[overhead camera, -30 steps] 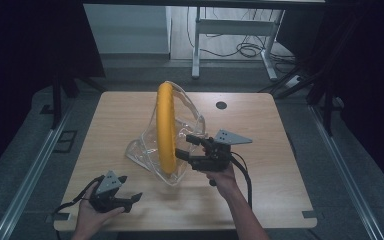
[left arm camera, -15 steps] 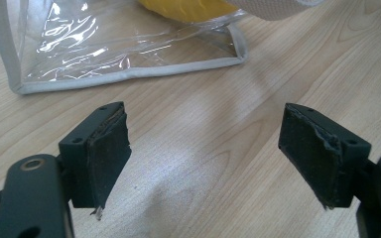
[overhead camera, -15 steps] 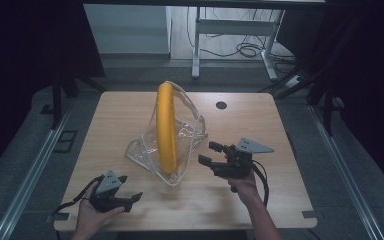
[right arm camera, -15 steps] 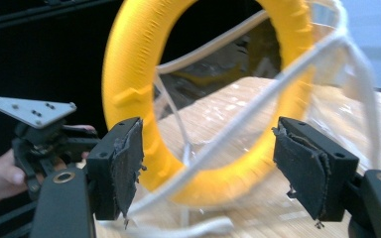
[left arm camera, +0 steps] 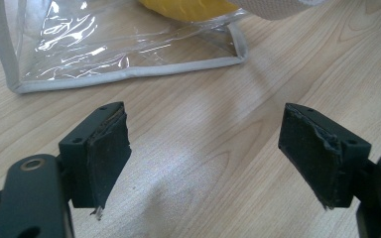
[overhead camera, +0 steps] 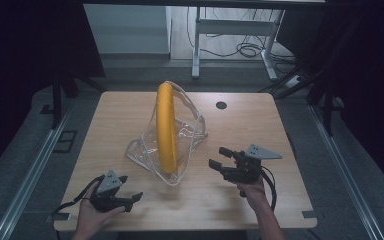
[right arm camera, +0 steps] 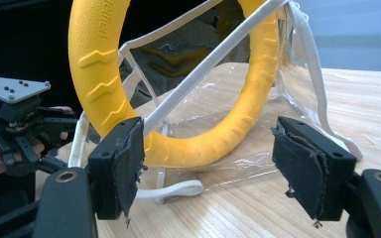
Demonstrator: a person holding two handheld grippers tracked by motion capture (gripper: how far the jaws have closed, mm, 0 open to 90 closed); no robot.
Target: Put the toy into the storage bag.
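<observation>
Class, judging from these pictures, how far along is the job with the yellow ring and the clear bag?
Done: the yellow ring stands inside the clear bag. In hand: nothing; the right gripper and the left gripper are open, apart from the bag. Left: possibly closing the bag; no fastener is clear.

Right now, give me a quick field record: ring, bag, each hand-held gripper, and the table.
ring: yellow ring, upright inside the bag
bag: clear bag with pale edging, standing mid-table, a white strap across the ring
left hand-held gripper: low at the table's near left, jaws open, nothing between them, apart from the bag
right hand-held gripper: right of the bag, facing it, jaws open and just been closing slightly, nothing between them
table: wooden top, dark round hole near the far edge
</observation>
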